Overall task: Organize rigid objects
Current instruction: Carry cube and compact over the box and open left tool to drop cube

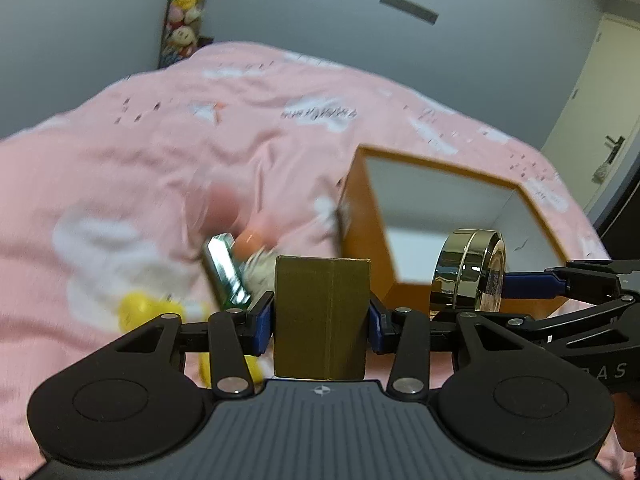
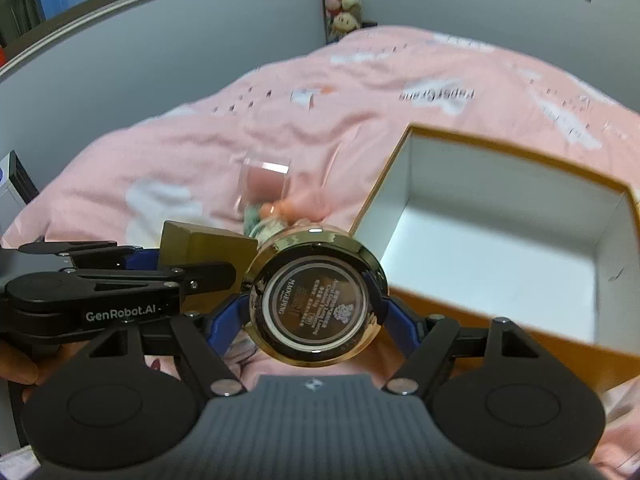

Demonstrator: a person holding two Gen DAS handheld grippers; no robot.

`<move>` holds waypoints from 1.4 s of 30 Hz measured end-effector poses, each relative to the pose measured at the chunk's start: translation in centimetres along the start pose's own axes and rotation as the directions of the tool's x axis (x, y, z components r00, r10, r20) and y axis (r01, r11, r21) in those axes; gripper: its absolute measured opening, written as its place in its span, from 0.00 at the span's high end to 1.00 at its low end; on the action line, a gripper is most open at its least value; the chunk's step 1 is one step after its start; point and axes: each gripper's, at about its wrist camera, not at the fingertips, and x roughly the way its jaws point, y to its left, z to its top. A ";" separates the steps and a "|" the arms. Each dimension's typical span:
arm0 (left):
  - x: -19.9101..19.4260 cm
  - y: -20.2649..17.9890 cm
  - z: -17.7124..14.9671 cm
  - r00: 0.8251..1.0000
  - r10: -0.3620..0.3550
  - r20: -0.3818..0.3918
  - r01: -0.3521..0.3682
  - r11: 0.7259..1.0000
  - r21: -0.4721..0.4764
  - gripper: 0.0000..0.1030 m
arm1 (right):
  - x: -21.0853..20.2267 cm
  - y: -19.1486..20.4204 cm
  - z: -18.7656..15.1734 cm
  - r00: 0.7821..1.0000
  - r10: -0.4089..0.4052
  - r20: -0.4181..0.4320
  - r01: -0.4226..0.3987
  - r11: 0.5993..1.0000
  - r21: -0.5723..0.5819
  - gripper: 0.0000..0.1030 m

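Observation:
My left gripper is shut on a gold rectangular box, held upright above the pink bed. My right gripper is shut on a round gold compact with a dark label face; it also shows in the left wrist view, just right of the gold box. An open orange box with a white inside lies on the bed ahead and to the right, and shows in the left wrist view. The left gripper and gold box appear at the left of the right wrist view.
A pink printed bedspread covers the bed. Blurred small items lie on it: a green shiny object, a yellow toy, an orange-pink piece and a clear cup. Plush toys hang by the grey wall. A door is at right.

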 end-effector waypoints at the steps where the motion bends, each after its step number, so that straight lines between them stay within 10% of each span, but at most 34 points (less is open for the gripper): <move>1: -0.1 -0.4 0.5 1.000 -0.008 0.013 0.008 1.000 0.006 0.50 | -0.4 -0.2 0.3 1.000 -0.007 0.011 0.007 1.000 -0.006 0.27; 12: 2.9 -4.8 5.7 0.991 -0.105 0.084 0.097 0.991 0.095 0.50 | -1.7 -6.0 4.5 0.985 -0.163 0.047 0.164 0.986 -0.012 0.27; 19: 7.0 -8.4 6.6 0.986 -0.163 -0.026 0.165 0.962 0.217 0.50 | 1.3 -10.7 5.2 0.966 -0.249 -0.067 0.249 0.969 -0.004 0.27; 30: 13.5 -12.4 5.0 0.975 -0.054 -0.214 0.144 0.889 0.434 0.50 | 6.3 -16.0 3.9 0.918 -0.299 -0.261 0.310 0.951 -0.001 0.27; 42: 16.1 -12.1 4.5 0.953 0.021 -0.302 0.122 0.886 0.448 0.50 | 9.2 -16.5 3.4 0.908 -0.275 -0.316 0.285 0.958 -0.013 0.27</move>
